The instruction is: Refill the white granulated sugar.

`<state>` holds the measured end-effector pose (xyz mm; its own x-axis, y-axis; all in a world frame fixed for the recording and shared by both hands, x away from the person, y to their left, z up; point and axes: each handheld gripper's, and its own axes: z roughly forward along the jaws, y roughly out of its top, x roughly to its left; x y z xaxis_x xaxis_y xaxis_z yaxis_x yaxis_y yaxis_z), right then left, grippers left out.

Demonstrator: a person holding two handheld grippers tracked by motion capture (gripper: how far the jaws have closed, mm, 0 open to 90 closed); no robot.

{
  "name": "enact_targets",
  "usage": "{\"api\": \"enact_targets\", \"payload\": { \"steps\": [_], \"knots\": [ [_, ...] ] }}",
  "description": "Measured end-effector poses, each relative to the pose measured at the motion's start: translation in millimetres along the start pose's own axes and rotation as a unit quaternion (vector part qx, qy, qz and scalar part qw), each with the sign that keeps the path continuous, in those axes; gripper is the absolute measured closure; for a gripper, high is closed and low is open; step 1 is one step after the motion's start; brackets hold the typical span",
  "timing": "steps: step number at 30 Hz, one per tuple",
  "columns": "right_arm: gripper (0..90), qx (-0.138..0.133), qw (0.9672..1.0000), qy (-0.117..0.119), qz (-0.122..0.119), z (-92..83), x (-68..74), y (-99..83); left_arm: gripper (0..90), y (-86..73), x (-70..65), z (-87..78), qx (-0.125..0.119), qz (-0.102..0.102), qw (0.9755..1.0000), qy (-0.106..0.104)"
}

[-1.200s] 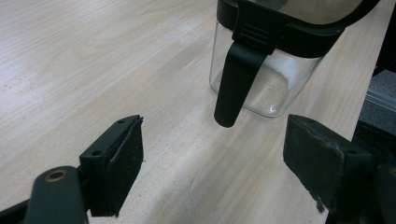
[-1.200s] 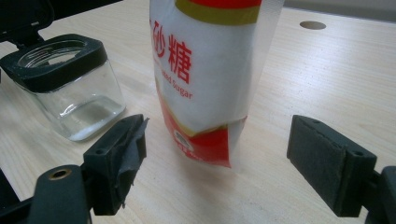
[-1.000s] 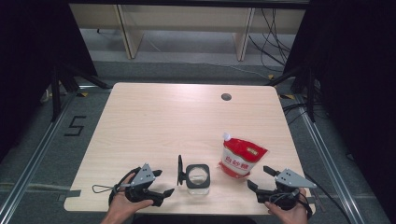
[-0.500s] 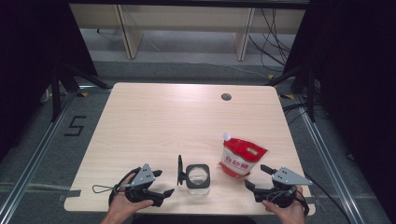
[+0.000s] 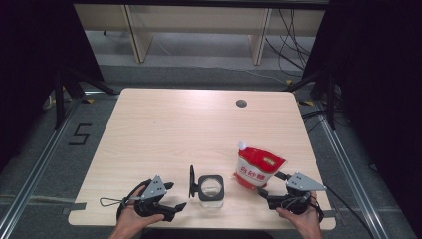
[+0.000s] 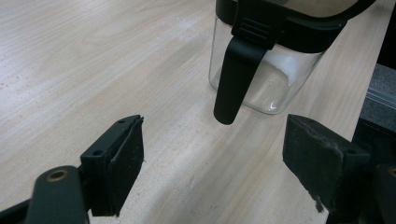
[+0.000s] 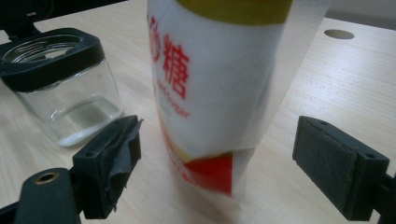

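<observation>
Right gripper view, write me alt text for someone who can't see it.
A red and white pouch stands upright on a wooden table, just beyond the open right tongs, whose two black jaws sit apart on either side of it. To its left stands an open glass jar with a black rim and a little white powder inside.

Light wooden table (image 5: 164, 129), round cable hole (image 5: 241, 103) far right. Grey floor (image 5: 45, 144) marked "5" (image 5: 80, 134) at left. Beige shelving (image 5: 199, 25) beyond; black curtains (image 5: 30, 59) either side; loose cables (image 5: 293, 40) far right.
</observation>
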<state>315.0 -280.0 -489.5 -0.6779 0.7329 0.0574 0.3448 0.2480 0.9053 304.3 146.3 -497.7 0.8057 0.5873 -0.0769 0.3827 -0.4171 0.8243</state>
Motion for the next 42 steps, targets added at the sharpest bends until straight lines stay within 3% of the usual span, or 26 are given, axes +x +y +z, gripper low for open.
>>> {"api": "enact_targets", "payload": {
  "steps": [3, 4, 7, 8, 9, 11, 12, 13, 17, 18, 19, 21, 22, 27, 31, 32, 33, 34, 35, 37, 38, 40, 41, 42],
  "knots": [
    [17.9, -0.004, 1.0000, 0.004, -0.002, 4.2, -3.2, 1.0, 20.2, 0.3, 1.3, -0.6, 0.005, 0.009, 0.9999, 0.003],
    [18.9, -0.008, 0.9999, 0.007, -0.006, 5.4, -3.8, 1.7, 20.2, -0.8, -0.3, 0.8, 0.001, -0.008, 1.0000, 0.005],
    [22.2, -0.019, 0.9997, 0.010, -0.015, 8.1, -6.3, 3.9, 20.3, -0.2, 1.7, -0.5, 0.012, 0.006, 0.9999, 0.006],
    [24.3, -0.028, 0.9992, 0.013, -0.026, 9.5, -7.6, 4.7, 20.3, -0.7, 1.6, 0.6, 0.004, 0.004, 1.0000, 0.004],
    [27.2, -0.024, 0.9994, 0.018, -0.016, 9.7, -6.2, 4.8, 20.3, -0.8, 1.4, 0.6, 0.003, 0.002, 1.0000, 0.003],
    [35.2, -0.042, 0.9976, 0.026, -0.048, 14.7, -10.6, 6.1, 20.4, -0.5, 1.7, 0.3, 0.002, 0.003, 1.0000, 0.000],
    [35.2, -0.042, 0.9976, 0.026, -0.048, 14.7, -10.6, 6.1, 20.4, -1.0, 0.3, 0.8, -0.002, -0.011, 0.9999, -0.001],
    [36.5, -0.037, 0.9984, 0.029, -0.033, 14.4, -8.1, 5.7, 20.5, -1.1, 0.9, 0.5, 0.001, -0.010, 1.0000, 0.002],
    [38.3, -0.030, 0.9988, 0.013, -0.037, 14.4, -3.4, 7.5, 21.0, -1.0, 0.6, 0.2, 0.000, -0.011, 0.9999, 0.001],
    [38.4, -0.021, 0.9997, 0.010, -0.009, 13.3, 2.5, 7.6, 21.0, -1.2, 1.1, 0.5, 0.000, -0.008, 1.0000, 0.002],
    [38.5, -0.021, 0.9994, 0.001, -0.028, 13.7, 1.9, 8.2, 21.1, -1.2, 0.5, 0.3, 0.002, -0.010, 0.9999, 0.005],
    [38.5, -0.020, 0.9997, -0.014, -0.005, 14.7, 9.2, 8.4, 21.1, -1.3, 0.4, 0.7, -0.002, -0.011, 0.9999, 0.003],
    [38.6, -0.027, 0.9992, -0.029, -0.003, 16.8, 13.7, 8.6, 21.1, -0.9, 1.1, 0.2, 0.002, -0.007, 1.0000, 0.002],
    [38.3, -0.020, 0.9977, -0.064, 0.004, 17.0, 23.8, 9.2, 21.2, -1.2, 1.2, 0.0, 0.004, -0.008, 0.9999, 0.004],
    [37.2, -0.028, 0.9978, -0.059, 0.012, 18.4, 24.8, 8.2, 21.2, -0.8, 2.3, 0.0, 0.004, 0.004, 1.0000, 0.001],
    [35.7, -0.026, 0.9979, -0.059, 0.004, 18.3, 22.7, 7.7, 21.2, -1.4, 0.8, 0.3, 0.004, -0.009, 0.9999, 0.002],
    [33.7, -0.022, 0.9980, -0.053, 0.026, 18.5, 25.0, 6.8, 21.2, -1.5, 0.7, 0.5, 0.003, -0.011, 0.9999, 0.001],
    [31.3, -0.024, 0.9987, -0.045, 0.009, 20.7, 20.5, 6.0, 21.2, -1.5, 0.7, 0.5, 0.003, -0.011, 0.9999, 0.001],
    [29.9, -0.021, 0.9989, -0.041, 0.007, 21.9, 19.0, 4.9, 21.2, -1.5, 0.3, 0.5, 0.003, -0.012, 0.9999, 0.001],
    [27.7, -0.016, 0.9992, -0.028, 0.022, 22.5, 18.8, 3.2, 21.2, -1.6, 0.1, 0.7, 0.002, -0.012, 0.9999, 0.001],
    [26.7, -0.023, 0.9994, -0.023, 0.008, 24.7, 15.0, 2.3, 21.2, -1.3, 0.7, 0.3, 0.007, -0.012, 0.9999, -0.003],
    [24.7, -0.020, 0.9995, -0.024, 0.006, 24.9, 12.0, 1.7, 21.2, -1.3, 0.2, 1.0, 0.003, -0.014, 0.9999, -0.002],
    [23.9, -0.018, 0.9994, -0.021, 0.020, 25.0, 12.8, 1.3, 21.2, -1.7, -0.3, 1.9, -0.001, -0.016, 0.9999, -0.001],
    [23.0, -0.020, 0.9996, -0.021, 0.006, 26.2, 8.2, 1.0, 21.2, -1.7, -0.5, 1.7, 0.000, -0.014, 0.9999, 0.001]
  ]
}}
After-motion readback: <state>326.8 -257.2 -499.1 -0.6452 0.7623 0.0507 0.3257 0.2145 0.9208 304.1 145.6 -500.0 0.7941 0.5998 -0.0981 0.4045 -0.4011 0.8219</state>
